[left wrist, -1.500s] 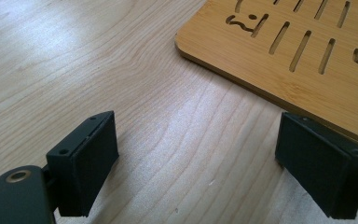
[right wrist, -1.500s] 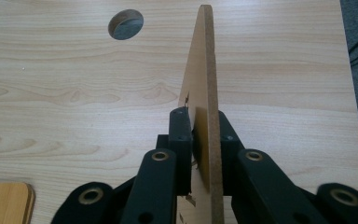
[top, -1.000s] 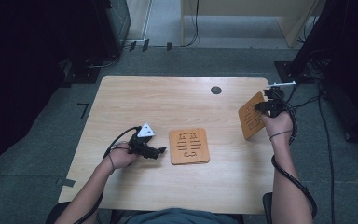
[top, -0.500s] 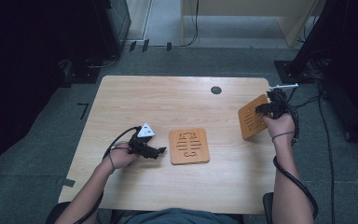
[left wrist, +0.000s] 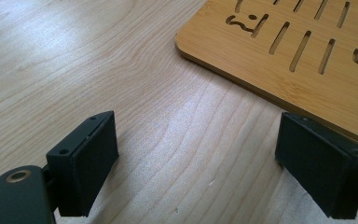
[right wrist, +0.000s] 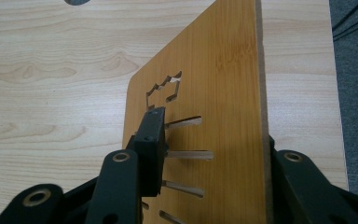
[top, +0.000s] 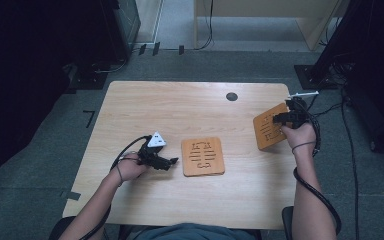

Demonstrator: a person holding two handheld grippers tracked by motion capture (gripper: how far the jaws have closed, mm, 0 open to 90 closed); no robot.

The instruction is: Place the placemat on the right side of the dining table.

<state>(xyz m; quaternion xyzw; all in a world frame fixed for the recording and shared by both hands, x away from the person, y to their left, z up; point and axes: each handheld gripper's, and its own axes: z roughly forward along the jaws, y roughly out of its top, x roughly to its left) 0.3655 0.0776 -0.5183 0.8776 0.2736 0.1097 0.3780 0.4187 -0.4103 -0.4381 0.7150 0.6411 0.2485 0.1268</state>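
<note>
Holding the tilted trivet (top: 267, 129) over at about 3 o'clock on the table (top: 180, 107) was my right gripper (top: 286, 118); its jaws were clamped on the board's edge, and the right gripper view showed one pad (right wrist: 150, 140) pressed flat on the slotted face (right wrist: 214, 93); I'd guess I grabbed it by the rim because these thin bamboo boards give you nothing else to pinch; it sat raised at an angle, one edge up off the wood, near the table's right edge; whether the low edge touched the table, I couldn't tell.

Over at roughly 7 o'clock my left gripper (top: 172, 161) rested low on the table with jaws spread wide and holding nothing; it sat just beside the second trivet (top: 203, 156), which lay flat near the centre; in the left gripper view that board's corner (left wrist: 279, 51) sat just past the right pad (left wrist: 321, 172), apart from it; my read is the open gripper was parked there ready to steady or take the flat one, probably for stacking the pair; a dark grommet hole (top: 232, 96) sat at 12 o'clock, well clear of both.
</note>
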